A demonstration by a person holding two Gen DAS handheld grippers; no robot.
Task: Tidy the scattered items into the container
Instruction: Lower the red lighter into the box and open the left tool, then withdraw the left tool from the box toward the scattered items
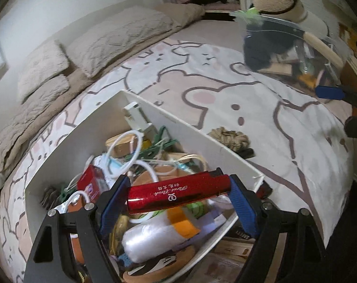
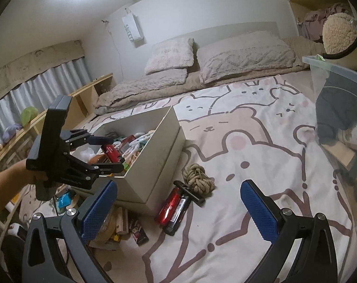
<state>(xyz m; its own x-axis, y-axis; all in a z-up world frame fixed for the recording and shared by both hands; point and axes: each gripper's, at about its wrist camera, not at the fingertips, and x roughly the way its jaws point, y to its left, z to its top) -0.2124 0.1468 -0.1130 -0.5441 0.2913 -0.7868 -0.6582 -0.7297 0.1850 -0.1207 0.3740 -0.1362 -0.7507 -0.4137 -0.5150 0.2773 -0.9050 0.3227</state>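
Observation:
My left gripper (image 1: 178,195) is shut on a glossy red case (image 1: 178,194) with white script, held crosswise above the white box (image 1: 190,129), which is full of cords, hangers and packets. The right wrist view shows the same left gripper (image 2: 108,152) holding the red case (image 2: 111,152) over the white box (image 2: 159,151). My right gripper (image 2: 178,210) is open and empty, low over the bedspread. Ahead of it lie a knotted rope ball (image 2: 198,176), another red case (image 2: 169,206) and a black item (image 2: 189,192) beside the box.
A clear plastic bin (image 2: 338,108) with dark contents stands at the right on the bed. Pillows (image 2: 244,55) lie at the head. Small boxes and packets (image 2: 129,224) lie at the bed's edge beside the white box. A wooden shelf (image 2: 88,94) runs along the left.

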